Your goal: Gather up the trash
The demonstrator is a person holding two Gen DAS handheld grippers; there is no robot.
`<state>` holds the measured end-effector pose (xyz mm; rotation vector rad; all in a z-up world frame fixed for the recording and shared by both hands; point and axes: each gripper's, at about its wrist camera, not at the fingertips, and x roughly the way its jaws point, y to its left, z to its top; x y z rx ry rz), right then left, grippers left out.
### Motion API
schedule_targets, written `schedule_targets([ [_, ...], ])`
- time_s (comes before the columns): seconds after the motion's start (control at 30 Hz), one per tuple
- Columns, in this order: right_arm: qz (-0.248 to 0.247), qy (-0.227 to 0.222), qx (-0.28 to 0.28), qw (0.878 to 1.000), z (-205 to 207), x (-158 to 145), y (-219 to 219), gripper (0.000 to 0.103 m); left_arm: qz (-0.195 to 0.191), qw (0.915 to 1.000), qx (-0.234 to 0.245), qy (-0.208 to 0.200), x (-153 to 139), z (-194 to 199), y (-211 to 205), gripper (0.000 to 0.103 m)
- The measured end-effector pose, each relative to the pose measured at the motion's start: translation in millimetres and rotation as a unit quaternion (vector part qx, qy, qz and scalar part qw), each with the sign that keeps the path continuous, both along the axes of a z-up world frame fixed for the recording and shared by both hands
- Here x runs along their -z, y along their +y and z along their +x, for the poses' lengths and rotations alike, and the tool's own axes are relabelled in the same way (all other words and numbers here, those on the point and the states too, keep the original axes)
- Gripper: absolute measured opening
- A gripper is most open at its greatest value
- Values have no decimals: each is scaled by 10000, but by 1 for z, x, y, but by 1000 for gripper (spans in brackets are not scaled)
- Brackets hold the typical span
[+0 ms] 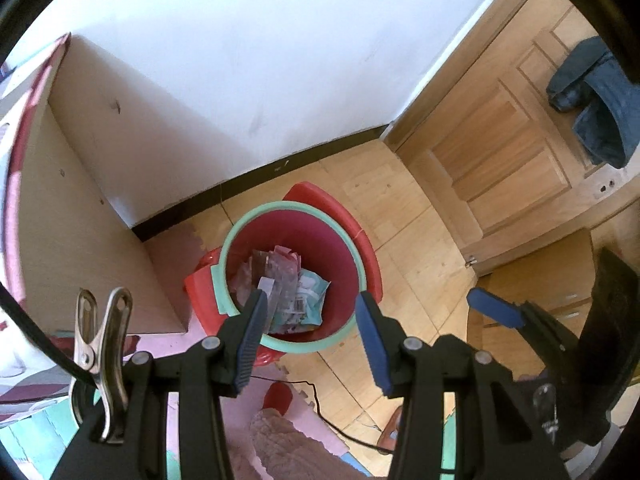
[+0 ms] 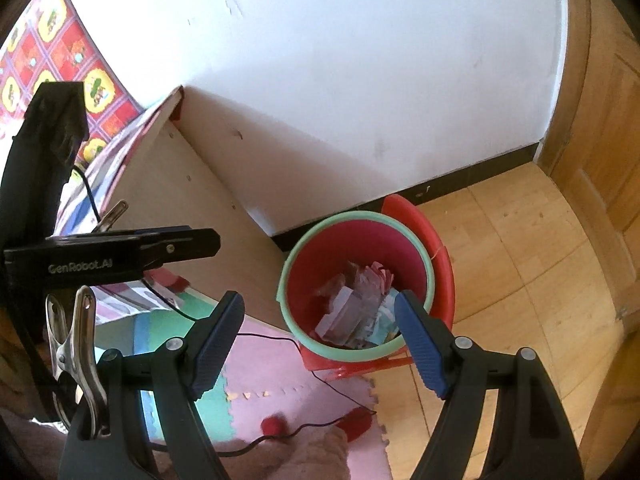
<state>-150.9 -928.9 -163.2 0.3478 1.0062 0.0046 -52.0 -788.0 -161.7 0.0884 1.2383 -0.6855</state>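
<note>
Trash point(image 1: 286, 294) is seen gathered at the bottom of a red bin point(image 1: 320, 236) with a pale green rim: crumpled wrappers, a white slip of paper and a light blue packet, lying in a loose heap. The bin stands on the wooden floor point(image 1: 404, 216), close to the dark skirting board point(image 1: 256, 176) under the white wall point(image 1: 248, 52), with a red lid or second red container point(image 1: 340, 208) showing behind and beneath it. Just beside the bin, on its left in both views, the pale side panel of a cabinet point(image 1: 92, 184) is seen.

The left gripper point(image 1: 316, 340) is held above the bin with its blue-padded jaws apart; nothing is clamped between them, and the trash is seen through the gap, well below. The right gripper point(image 2: 320, 344) is likewise held over the bin with its jaws spread wider and nothing between them. In the right wrist view the left gripper's black body is seen from the side at the left edge.

Pink and green foam mats point(image 2: 280, 392) are laid on the floor in front of the bin, crossed by a thin black cable point(image 2: 320, 424). A panelled wooden door point(image 1: 496, 152) is seen at the right, with a dark garment point(image 1: 592, 100) hanging on it. A metal clip point(image 1: 100, 344) is fixed to the gripper body.
</note>
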Motion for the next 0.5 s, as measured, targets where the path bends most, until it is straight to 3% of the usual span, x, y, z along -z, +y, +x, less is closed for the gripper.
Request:
schedule_targets([
  [0.5, -238, -565, 158, 9980, -15, -72, 52, 79, -271, 9991, 87, -303, -64, -25, 59, 48],
])
